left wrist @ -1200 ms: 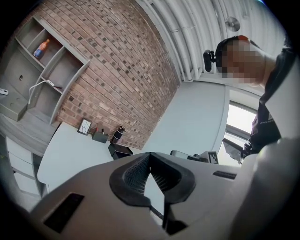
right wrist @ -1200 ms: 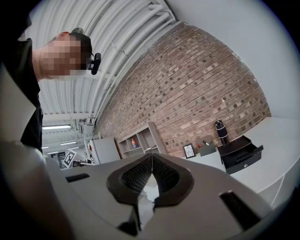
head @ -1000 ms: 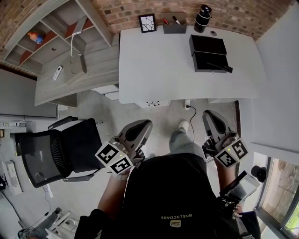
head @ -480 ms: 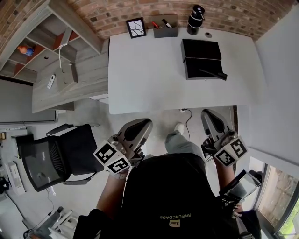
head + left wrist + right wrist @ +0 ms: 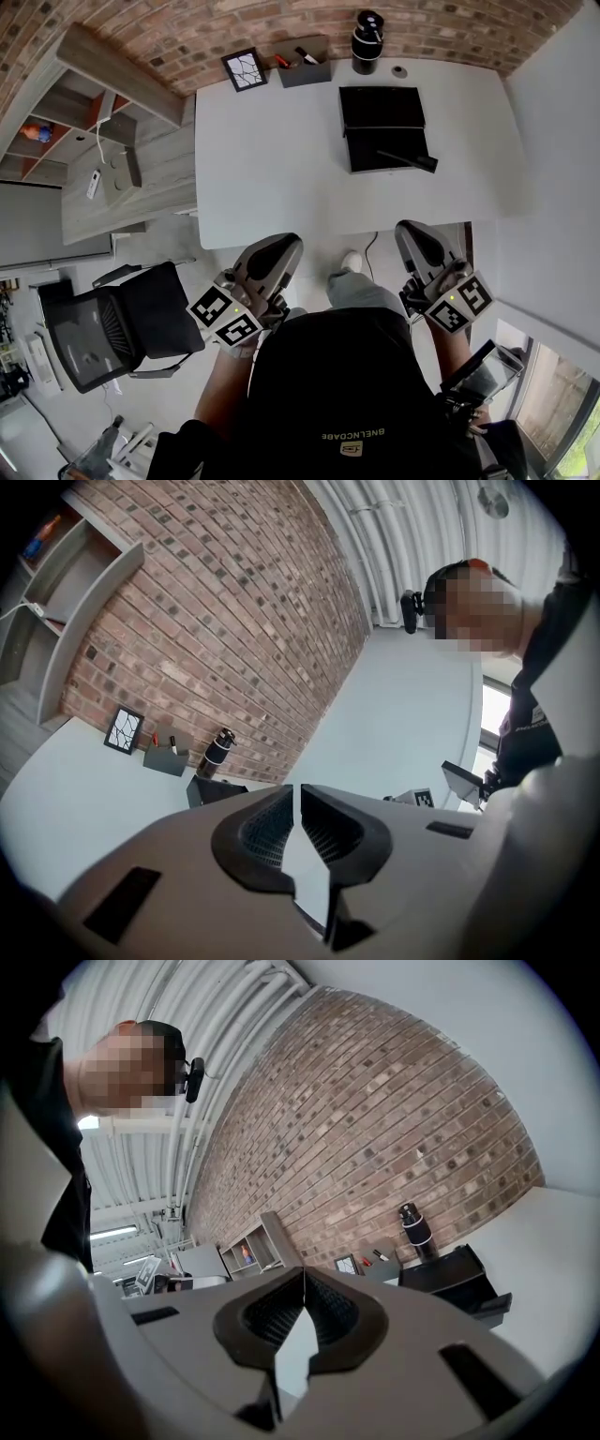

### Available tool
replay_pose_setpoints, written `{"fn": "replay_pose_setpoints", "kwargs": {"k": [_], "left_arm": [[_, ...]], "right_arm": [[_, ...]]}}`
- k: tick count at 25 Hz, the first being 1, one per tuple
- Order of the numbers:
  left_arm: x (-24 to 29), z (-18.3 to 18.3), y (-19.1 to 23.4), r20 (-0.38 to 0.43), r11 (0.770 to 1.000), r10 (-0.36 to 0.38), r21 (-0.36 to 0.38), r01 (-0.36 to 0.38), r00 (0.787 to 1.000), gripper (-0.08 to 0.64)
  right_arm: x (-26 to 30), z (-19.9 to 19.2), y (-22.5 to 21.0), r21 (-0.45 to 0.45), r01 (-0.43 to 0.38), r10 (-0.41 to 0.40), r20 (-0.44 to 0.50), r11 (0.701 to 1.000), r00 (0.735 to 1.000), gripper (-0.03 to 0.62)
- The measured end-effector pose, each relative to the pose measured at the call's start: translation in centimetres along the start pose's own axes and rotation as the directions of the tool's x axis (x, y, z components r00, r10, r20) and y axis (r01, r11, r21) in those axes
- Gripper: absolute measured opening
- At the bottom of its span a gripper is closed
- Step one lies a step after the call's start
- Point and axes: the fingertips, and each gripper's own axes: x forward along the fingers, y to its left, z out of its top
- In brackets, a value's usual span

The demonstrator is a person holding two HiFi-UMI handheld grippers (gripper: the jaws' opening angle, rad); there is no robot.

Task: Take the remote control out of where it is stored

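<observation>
While I hold both tools level at near side of white desk (image 5: 272,159), my left gripper (image 5: 272,255) closed, empty; right gripper (image 5: 419,242) closed, empty. Black storage box (image 5: 380,108) far right on desk; slim black piece (image 5: 409,160) on its near edge, maybe remote control, cannot tell.

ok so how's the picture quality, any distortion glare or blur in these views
Head view: even soft light, sharp, fisheye bows the white desk edges. Left gripper view: heavy fisheye, black corners, brick wall curves, window blown out. Right gripper view: same curving, ceiling light glares, no motion blur.
</observation>
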Motion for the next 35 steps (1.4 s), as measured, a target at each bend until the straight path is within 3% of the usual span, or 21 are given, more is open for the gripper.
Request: {"fn": "replay_pose_setpoints", "kwargs": {"k": [15,23,29,35], "left_arm": [[7.4,-1.1,-0.5,-0.069,1.0,0.0,0.018,0.002,0.998,0.011],[9.9,-1.8,-0.2,-0.157,0.997,-0.053,0.052,0.061,0.986,0.051],[13.2,-2.3,0.0,-0.232,0.985,-0.15,0.043,0.164,0.961,0.095],[17.1,-3.2,0.1,-0.316,0.961,-0.239,0.056,0.269,0.918,0.127]], "right_arm": [[-1.7,1.6,-4.4,0.046,-0.004,0.004,0.009,0.999,1.0,0.006],[-3.4,1.6,-5.3,0.061,0.07,-0.072,0.038,0.996,0.997,0.006],[-4.3,2.1,-6.1,0.091,0.146,-0.153,0.07,0.985,0.986,0.006],[-5.1,2.5,-7.0,0.102,0.213,-0.222,0.084,0.972,0.971,0.006]]}}
